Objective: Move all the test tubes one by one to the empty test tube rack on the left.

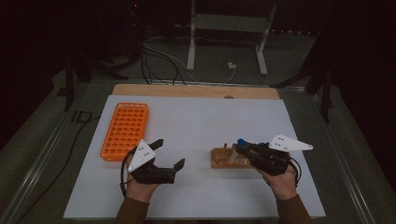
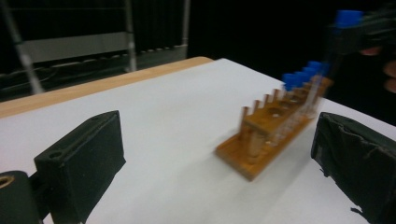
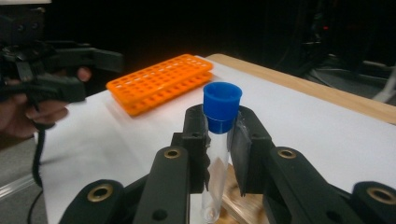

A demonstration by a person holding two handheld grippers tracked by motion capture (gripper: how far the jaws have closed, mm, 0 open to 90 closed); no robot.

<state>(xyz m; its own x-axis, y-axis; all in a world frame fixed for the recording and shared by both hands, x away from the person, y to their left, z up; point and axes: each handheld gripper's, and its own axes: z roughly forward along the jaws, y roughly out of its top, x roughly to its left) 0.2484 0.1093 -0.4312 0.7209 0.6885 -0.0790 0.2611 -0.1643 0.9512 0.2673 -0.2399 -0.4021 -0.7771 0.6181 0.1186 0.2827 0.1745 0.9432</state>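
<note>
On the white worktop (image 1: 196, 121) in a dark room, your right claw (image 3: 219, 140) clamps a blue-capped tube (image 3: 219, 135); left claw (image 1: 170, 154) gapes, empty. Tilt risks a slip short of the orange rack (image 1: 125, 130).

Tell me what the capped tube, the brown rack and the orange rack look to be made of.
Tube: clear glass or plastic, see-through; its blue cap looks like matte plastic.
Brown rack: apparently wood, glossy brown with dowel posts.
Orange rack: likely moulded plastic, uniform bright colour, regular grid of holes.
</note>
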